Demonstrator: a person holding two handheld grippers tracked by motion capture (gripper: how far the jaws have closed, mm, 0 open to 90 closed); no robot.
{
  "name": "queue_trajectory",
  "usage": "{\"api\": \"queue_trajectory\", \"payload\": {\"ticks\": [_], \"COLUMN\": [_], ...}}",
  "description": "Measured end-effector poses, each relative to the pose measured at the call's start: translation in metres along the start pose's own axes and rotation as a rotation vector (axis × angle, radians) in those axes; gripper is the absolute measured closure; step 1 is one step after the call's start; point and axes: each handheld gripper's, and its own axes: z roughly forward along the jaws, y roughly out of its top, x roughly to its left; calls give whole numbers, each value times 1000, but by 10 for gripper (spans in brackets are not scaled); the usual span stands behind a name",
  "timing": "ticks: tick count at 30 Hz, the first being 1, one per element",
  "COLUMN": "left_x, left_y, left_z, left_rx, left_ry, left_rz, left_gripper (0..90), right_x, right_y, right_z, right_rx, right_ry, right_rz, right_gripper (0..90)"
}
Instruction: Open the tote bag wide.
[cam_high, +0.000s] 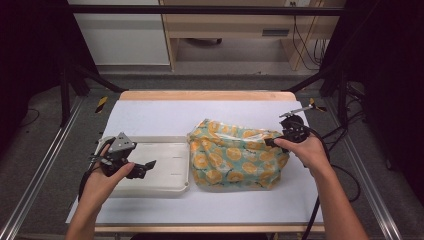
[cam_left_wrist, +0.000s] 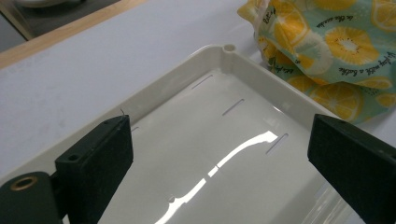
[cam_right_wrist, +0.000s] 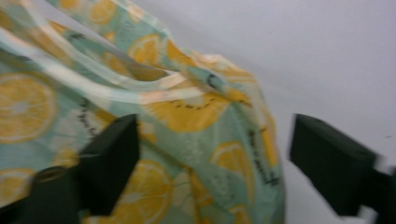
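A soft bag (cam_high: 232, 157) printed with orange slices on teal lies on the white table cover, right of centre. A shallow white tray (cam_high: 165, 187) sits just to its left. My left gripper (cam_high: 145, 167) hovers over the tray's left part, jaws wide apart with nothing between them; in the left gripper view (cam_left_wrist: 219, 158) the glossy tray (cam_left_wrist: 261, 77) lies below and the bag (cam_left_wrist: 327, 46) shows at upper right. My right gripper (cam_high: 274, 142) is at the bag's upper right edge. The blurred right gripper view (cam_right_wrist: 215, 158) has its jaws apart over the bag's (cam_right_wrist: 140, 116) crumpled end, not pressing on it.
The white table cover (cam_high: 165, 115) stretches bare behind the tray and the bag. A wooden table edge (cam_high: 200, 95) runs along the back. Black frame posts and cables stand off the right side (cam_high: 340, 100).
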Motion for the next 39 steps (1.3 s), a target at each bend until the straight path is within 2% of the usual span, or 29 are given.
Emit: {"api": "queue_trajectory", "payload": {"ticks": [1, 2, 3, 4, 6, 7, 8, 9, 10, 12, 13, 14, 16, 17, 18, 19, 20, 21, 22, 24, 26, 29, 30, 31, 33, 34, 36, 37, 39], "left_x": [-2, -4, -7, -12, -16, -25, -25, -33, -36, -38, -39, -41, -43, -43, -46, -46, -48, -51, -51, -50, -46, -41, -41, -39, -39, -39, -39, -39, -37], "left_y": [0, 1, 2, 3, 5, 10, 10, 16, 20, 23, 26, 31, 37, 37, 43, 43, 47, 56, 56, 63, 68, 80, 80, 84, 85, 84, 83, 84, 85], "left_z": [1, 2, 2, 2, 2, 4, 4, 11, 15, 19, 25, 36, 46, 46, 55, 55, 59, 69, 69, 77, 81, 91, 91, 100, 106, 107, 109, 108, 106], "left_rx": [-9, -8, -4, -2, -7, -12, -12, -22, -27, -33, -29, -16, -12, -12, -17, -17, -19, -26, -26, -32, -43, -25, -25, 24, 65, 78, 103, 113, 107], "left_ry": [-16, -24, -21, -15, -15, -30, -30, -56, -80, -92, -80, -68, -89, -89, -99, -99, -81, -76, -76, -104, -92, -124, -124, -158, -183, -193, -201, -186, -172], "left_rz": [-17, -14, -7, 1, 10, 45, 45, 57, 74, 82, 84, 112, 115, 115, 133, 133, 141, 177, 177, 152, 120, 133, 133, 139, 165, 178, 179, 190, 187], "left_gripper": [70, 71, 71, 71, 71, 71, 71, 74, 78, 78, 81, 105, 107, 107, 110, 114, 114, 125, 124, 128, 140, 146, 146, 147, 166, 199, 342, 393, 554], "right_x": [1, 3, 4, 5, 10, 15, 15, 26, 32, 38, 42, 46, 47, 47, 50, 50, 51, 52, 52, 50, 49, 45, 45, 45, 44, 44, 41, 40, 38], "right_y": [-3, -5, -7, -9, -14, -18, -18, -27, -31, -35, -38, -43, -50, -50, -59, -59, -64, -71, -71, -74, -74, -77, -77, -80, -82, -82, -82, -82, -80], "right_z": [-2, -3, -4, -7, -17, -24, -24, -33, -36, -37, -38, -41, -44, -44, -46, -46, -47, -49, -49, -54, -56, -62, -62, -63, -64, -65, -65, -66, -66], "right_rx": [4, 27, 41, 33, -45, -102, -102, -165, -175, -182, -184, -203, -242, -242, -273, -273, -274, -282, -282, -293, -293, -338, -338, -366, -392, -397, -410, -416, -418], "right_ry": [2, -1, -5, -3, 10, 27, 27, 57, 62, 74, 80, 88, 115, 115, 151, 151, 161, 181, 181, 198, 200, 213, 213, 212, 215, 208, 206, 207, 205], "right_rz": [-11, -36, -52, -63, -74, -74, -74, -68, -70, -87, -107, -109, -119, -119, -147, -147, -159, -180, -180, -206, -223, -233, -233, -220, -207, -202, -190, -186, -180], "right_gripper": [439, 613, 710, 805, 888, 894, 894, 897, 898, 898, 897, 897, 899, 899, 899, 899, 899, 899, 899, 899, 899, 899, 899, 900, 900, 900, 900, 900, 900]}}
